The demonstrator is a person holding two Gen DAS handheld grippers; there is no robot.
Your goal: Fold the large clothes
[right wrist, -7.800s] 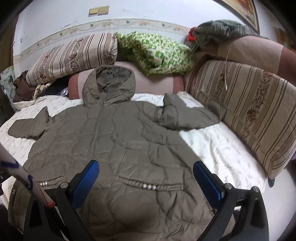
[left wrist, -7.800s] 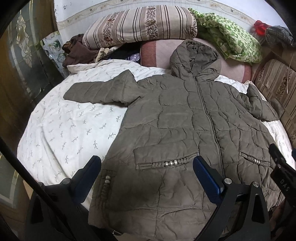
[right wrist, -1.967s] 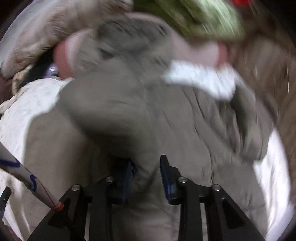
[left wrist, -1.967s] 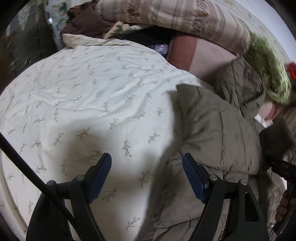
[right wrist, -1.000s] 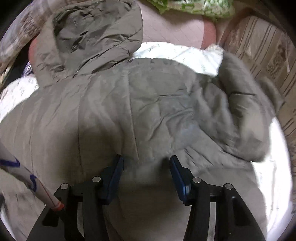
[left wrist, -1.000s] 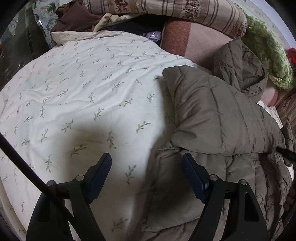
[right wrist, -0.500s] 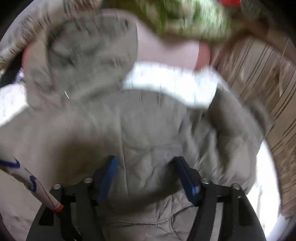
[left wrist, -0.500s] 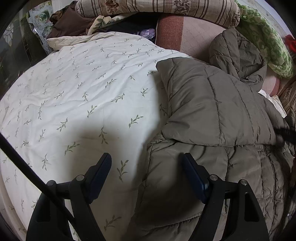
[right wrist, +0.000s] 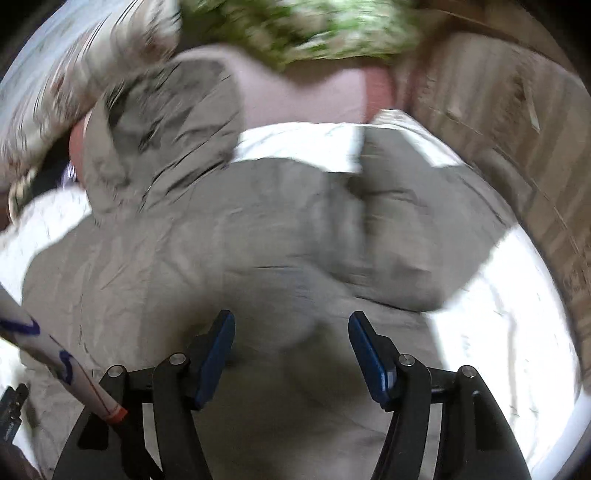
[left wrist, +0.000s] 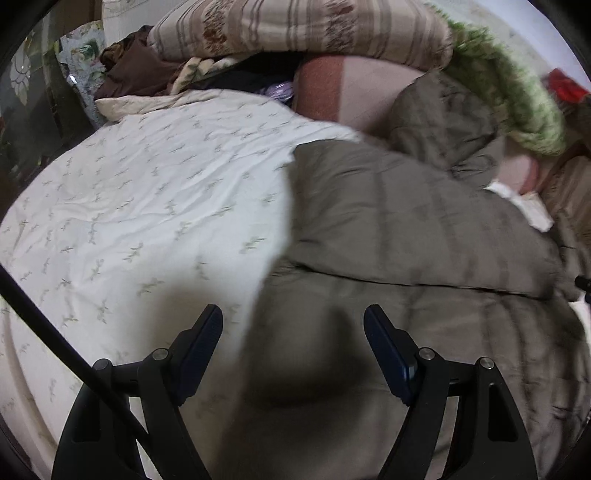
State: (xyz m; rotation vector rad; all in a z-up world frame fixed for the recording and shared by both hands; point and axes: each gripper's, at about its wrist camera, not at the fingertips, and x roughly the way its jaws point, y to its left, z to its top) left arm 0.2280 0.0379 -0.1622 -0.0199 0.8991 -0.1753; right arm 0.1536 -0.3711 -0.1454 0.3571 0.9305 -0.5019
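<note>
An olive quilted hooded jacket (left wrist: 424, 295) lies on the white leaf-print bed cover (left wrist: 147, 206). Its left sleeve (left wrist: 406, 229) is folded across the chest, ending toward the right. The hood (left wrist: 443, 122) rests against the pillows. My left gripper (left wrist: 293, 332) is open and empty, hovering over the jacket's left edge. In the right wrist view the jacket (right wrist: 221, 240) fills the middle, its right sleeve (right wrist: 417, 236) bunched to the right. My right gripper (right wrist: 291, 332) is open and empty above the jacket's body. That view is motion-blurred.
Striped pillows (left wrist: 295, 29), a pink bolster (left wrist: 354, 88), a green blanket (left wrist: 509, 107) and dark clothes (left wrist: 136, 70) are piled at the bed's head. A striped sofa back (right wrist: 517, 122) runs along the bed's right side.
My right gripper let go of the left sleeve after laying it across the chest and has opened wider, swinging over the jacket. My left gripper has drifted right, over the jacket's edge.
</note>
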